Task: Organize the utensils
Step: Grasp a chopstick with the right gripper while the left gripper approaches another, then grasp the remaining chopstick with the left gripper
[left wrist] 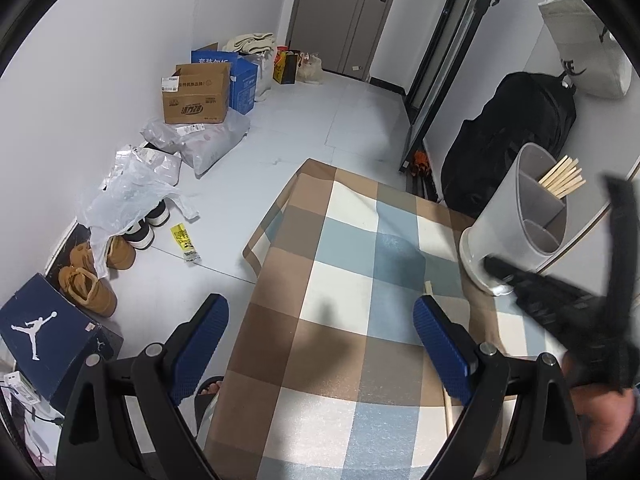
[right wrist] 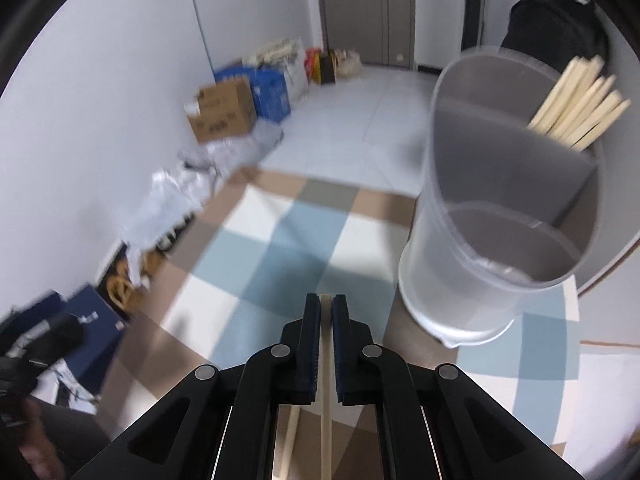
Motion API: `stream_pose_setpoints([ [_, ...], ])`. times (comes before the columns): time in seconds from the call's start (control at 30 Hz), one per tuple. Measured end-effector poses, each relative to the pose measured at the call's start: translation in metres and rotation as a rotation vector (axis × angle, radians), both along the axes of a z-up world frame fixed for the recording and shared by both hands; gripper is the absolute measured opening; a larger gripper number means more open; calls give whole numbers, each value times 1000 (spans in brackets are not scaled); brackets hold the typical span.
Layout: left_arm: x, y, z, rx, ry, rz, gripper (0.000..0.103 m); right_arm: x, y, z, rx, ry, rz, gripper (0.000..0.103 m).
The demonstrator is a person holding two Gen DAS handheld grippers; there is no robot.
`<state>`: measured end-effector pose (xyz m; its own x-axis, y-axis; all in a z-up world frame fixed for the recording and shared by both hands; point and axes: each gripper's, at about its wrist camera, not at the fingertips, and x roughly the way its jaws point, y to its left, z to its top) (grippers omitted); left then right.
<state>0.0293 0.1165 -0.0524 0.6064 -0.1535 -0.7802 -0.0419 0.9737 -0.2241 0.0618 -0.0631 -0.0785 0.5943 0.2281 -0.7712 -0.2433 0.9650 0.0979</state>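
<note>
1. The slim pale wooden chopstick (right wrist: 326,400) runs off the bottom edge of the right wrist view; its gripped stretch is hidden between the black right gripper's (right wrist: 326,312) pads.
2. That gripper (left wrist: 532,292) is motion-blurred in the left wrist view, so its jaws cannot be read there.
3. The bundle of pale wooden chopsticks (right wrist: 580,104) is hidden below the translucent grey divided holder's (right wrist: 460,240) rim.
4. Another pale stick (left wrist: 429,289) on the checked blue, brown and white tablecloth (left wrist: 340,280) is mostly covered by the left gripper's blue pad (left wrist: 440,344).

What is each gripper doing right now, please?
Left gripper: open, empty.
Right gripper: shut on a chopstick.
</note>
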Motion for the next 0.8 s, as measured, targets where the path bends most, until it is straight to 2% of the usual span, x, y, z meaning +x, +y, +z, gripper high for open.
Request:
stream_pose_setpoints([
  [0.13,3,-6,-6,5,25,-7,91,-14,-16,26,56,-89,-17,5],
  [0.33,6,-20,-9,14,45,-27,91,-33,-41,47,124,-169,-24,5],
  [0.57,13,-46,-13,21,74,-76,91,-53,-73,61,188,-239,-11,5],
  [0.7,20,-65,-20,25,121,-116,91,-64,-90,63,194,-281,-20,5],
  [0.8,25,-78,-20,61,137,-133,91,-72,-99,63,223,-286,-26,5],
])
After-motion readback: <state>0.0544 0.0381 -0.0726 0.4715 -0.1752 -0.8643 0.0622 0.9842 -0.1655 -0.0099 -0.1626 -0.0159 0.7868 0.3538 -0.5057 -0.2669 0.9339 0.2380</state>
